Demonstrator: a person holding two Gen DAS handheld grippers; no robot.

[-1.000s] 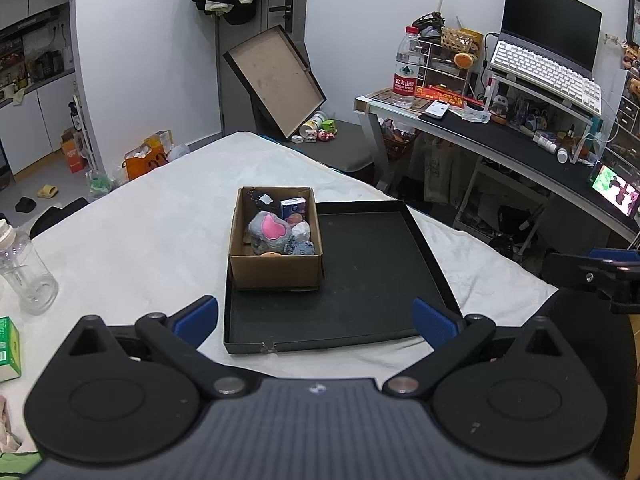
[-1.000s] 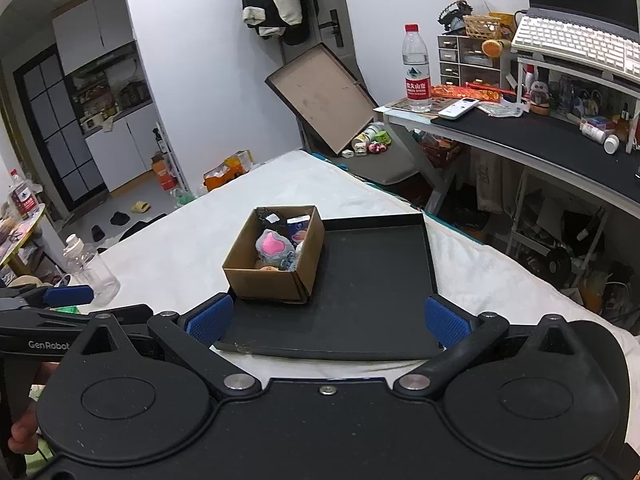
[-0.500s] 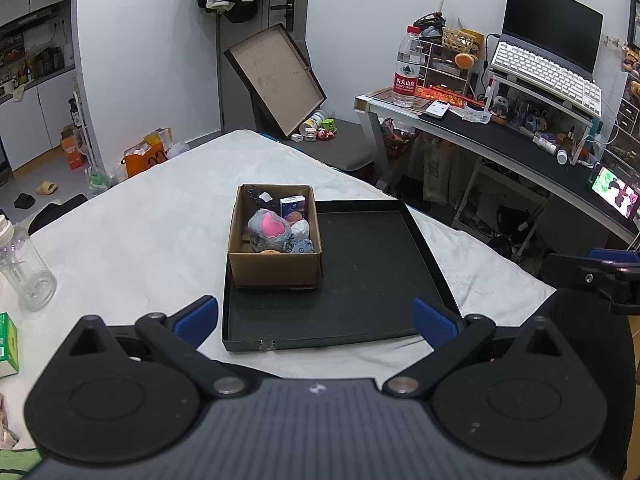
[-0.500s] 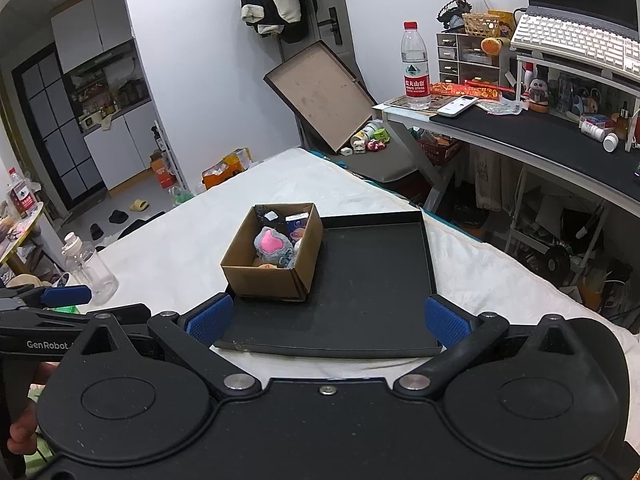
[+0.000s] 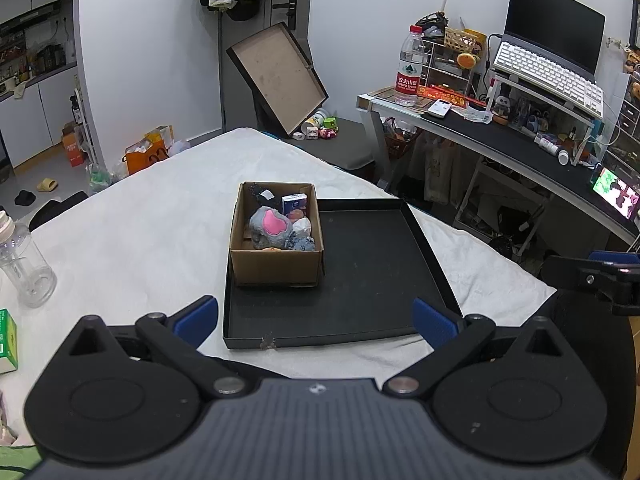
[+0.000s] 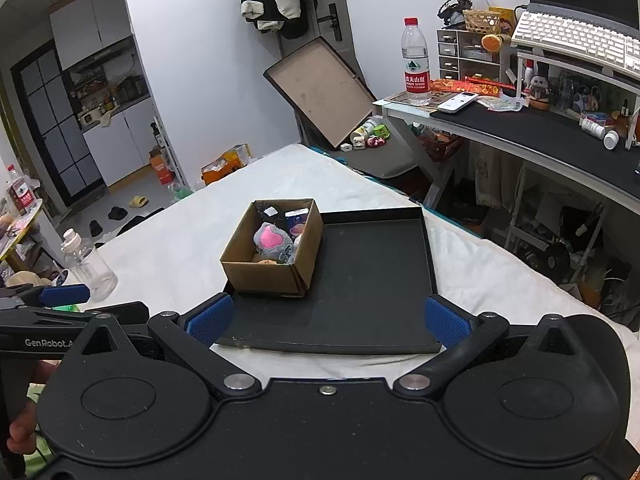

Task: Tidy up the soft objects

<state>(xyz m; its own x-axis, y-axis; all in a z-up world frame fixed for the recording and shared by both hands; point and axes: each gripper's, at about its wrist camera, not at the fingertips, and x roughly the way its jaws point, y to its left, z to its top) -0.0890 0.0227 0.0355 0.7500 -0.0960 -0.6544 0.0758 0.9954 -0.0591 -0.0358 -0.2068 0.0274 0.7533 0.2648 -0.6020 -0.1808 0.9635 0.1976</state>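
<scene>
A small cardboard box stands in the left part of a black tray on a white-covered table. Inside it lie a grey plush with a pink patch, a small blue-and-white carton and other small soft items. The box and tray also show in the right wrist view. My left gripper is open and empty, held back near the tray's near edge. My right gripper is open and empty, also at the tray's near edge.
A clear plastic bottle and a green carton sit at the table's left. A desk with a water bottle, keyboard and clutter stands at the right. A brown box lid leans behind the table.
Both views have shifted only slightly; the box and tray sit a touch nearer the middle. Both grippers stay open and empty.
</scene>
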